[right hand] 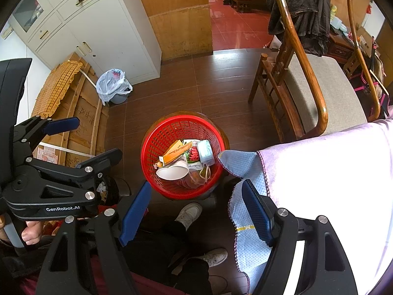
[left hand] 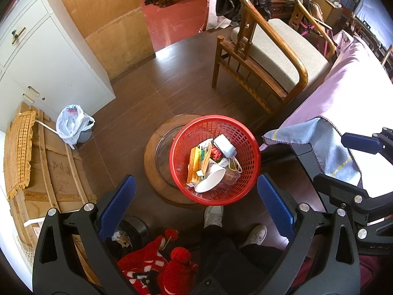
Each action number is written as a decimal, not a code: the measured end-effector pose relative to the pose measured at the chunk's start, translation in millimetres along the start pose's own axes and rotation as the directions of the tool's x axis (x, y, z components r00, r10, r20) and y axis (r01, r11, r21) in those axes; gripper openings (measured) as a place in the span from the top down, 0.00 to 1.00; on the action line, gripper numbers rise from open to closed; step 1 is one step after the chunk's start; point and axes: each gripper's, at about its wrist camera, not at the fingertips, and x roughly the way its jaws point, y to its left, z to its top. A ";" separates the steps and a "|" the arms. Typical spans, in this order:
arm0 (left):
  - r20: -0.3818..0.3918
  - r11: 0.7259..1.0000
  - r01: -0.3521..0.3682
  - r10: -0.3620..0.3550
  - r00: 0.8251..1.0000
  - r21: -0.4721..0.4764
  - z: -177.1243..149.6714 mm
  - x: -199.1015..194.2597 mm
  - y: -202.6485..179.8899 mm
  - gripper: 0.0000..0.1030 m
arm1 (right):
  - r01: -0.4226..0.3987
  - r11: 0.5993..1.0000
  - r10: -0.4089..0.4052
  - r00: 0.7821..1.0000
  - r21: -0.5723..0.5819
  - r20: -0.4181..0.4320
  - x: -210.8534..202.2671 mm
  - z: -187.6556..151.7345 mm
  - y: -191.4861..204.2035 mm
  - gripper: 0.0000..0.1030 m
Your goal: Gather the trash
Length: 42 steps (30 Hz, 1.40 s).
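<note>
Red basket (left hand: pixel 245 145) count: one; two grippers, fingers (left hand: pixel 118 206) spread, empty.

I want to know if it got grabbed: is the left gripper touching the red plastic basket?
Apart. In the right wrist view the left gripper hangs open well left of the red plastic basket, bare floor between them.

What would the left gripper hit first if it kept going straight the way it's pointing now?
Most likely the red basket of trash. The left gripper is open and empty, with nothing between it and the basket, though depth is hard to judge and the aim looks slightly off-centre.
</note>
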 end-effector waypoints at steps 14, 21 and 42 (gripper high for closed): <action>-0.006 1.000 0.001 -0.001 1.000 0.002 0.5 1.2 0.8 0.07 | 0.000 1.000 0.000 1.000 0.001 -0.001 0.0 0.9 0.6 0.27; -0.008 1.000 0.001 -0.001 1.000 0.004 0.9 2.5 0.8 0.07 | -0.002 1.000 0.002 1.000 0.002 -0.005 0.6 -1.7 0.6 0.27; -0.035 1.000 -0.009 0.010 0.999 0.028 7.6 10.5 -0.3 0.07 | -0.008 1.000 0.008 1.000 0.006 -0.016 4.0 -7.0 -3.3 0.27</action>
